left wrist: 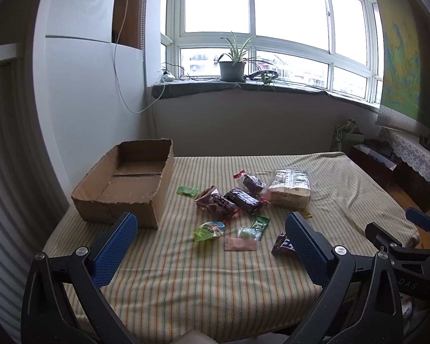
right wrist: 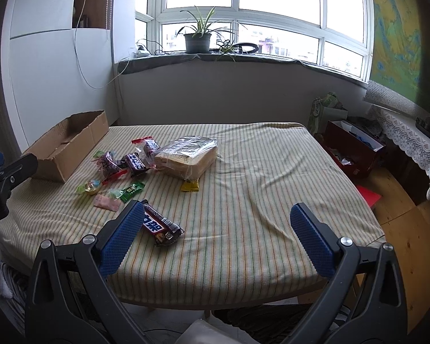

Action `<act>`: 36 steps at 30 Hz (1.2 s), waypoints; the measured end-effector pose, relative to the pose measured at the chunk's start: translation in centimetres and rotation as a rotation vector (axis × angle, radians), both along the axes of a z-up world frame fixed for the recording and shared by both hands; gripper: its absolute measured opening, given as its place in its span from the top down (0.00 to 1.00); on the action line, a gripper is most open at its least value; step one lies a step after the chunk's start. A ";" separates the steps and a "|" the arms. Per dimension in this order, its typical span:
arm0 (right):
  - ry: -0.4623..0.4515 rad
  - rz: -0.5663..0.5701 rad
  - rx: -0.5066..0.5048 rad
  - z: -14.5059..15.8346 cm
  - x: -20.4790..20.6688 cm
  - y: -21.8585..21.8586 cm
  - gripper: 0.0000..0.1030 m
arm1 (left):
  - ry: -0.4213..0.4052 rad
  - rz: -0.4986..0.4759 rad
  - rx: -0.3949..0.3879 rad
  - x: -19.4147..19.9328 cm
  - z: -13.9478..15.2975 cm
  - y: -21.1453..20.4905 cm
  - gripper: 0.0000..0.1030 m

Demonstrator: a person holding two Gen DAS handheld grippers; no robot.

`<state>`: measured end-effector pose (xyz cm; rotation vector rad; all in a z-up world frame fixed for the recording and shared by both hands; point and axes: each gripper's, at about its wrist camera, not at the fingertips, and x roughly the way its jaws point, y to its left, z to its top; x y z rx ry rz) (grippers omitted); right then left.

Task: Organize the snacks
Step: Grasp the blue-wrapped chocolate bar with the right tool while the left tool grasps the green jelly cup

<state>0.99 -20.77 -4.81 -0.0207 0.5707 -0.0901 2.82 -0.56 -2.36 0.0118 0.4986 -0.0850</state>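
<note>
An open cardboard box (left wrist: 129, 183) (right wrist: 68, 146) stands empty at the table's far left. Loose snacks lie mid-table: a clear bag of bread (left wrist: 289, 187) (right wrist: 186, 154), dark wrapped cakes (left wrist: 242, 200) (right wrist: 134, 162), small green candies (left wrist: 209, 229) (right wrist: 132, 190), a pink packet (left wrist: 240, 243) (right wrist: 106, 202), a yellow packet (right wrist: 189, 185) and a chocolate bar (left wrist: 283, 248) (right wrist: 160, 226). My left gripper (left wrist: 212, 246) is open and empty over the near edge, facing the candies. My right gripper (right wrist: 218, 235) is open and empty, the chocolate bar beside its left finger.
The table wears a striped cloth (right wrist: 258, 186). A potted plant (left wrist: 232, 66) stands on the windowsill behind. A red box (right wrist: 355, 149) and a lace-covered cabinet (right wrist: 410, 140) stand on the floor at the right. The other gripper shows at the right edge of the left wrist view (left wrist: 401, 238).
</note>
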 end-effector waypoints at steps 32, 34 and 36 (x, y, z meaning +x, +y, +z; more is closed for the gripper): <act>0.232 0.287 0.093 -6.7 6.8 2.2 0.13 | 0.344 -0.192 -0.154 11.1 -8.7 3.2 0.52; 0.239 0.309 0.076 -6.8 7.3 2.7 0.14 | 0.349 -0.189 -0.152 11.3 -8.9 3.1 0.52; 0.243 0.328 0.051 -6.9 7.7 3.2 0.15 | 0.357 -0.176 -0.149 11.7 -9.2 3.1 0.52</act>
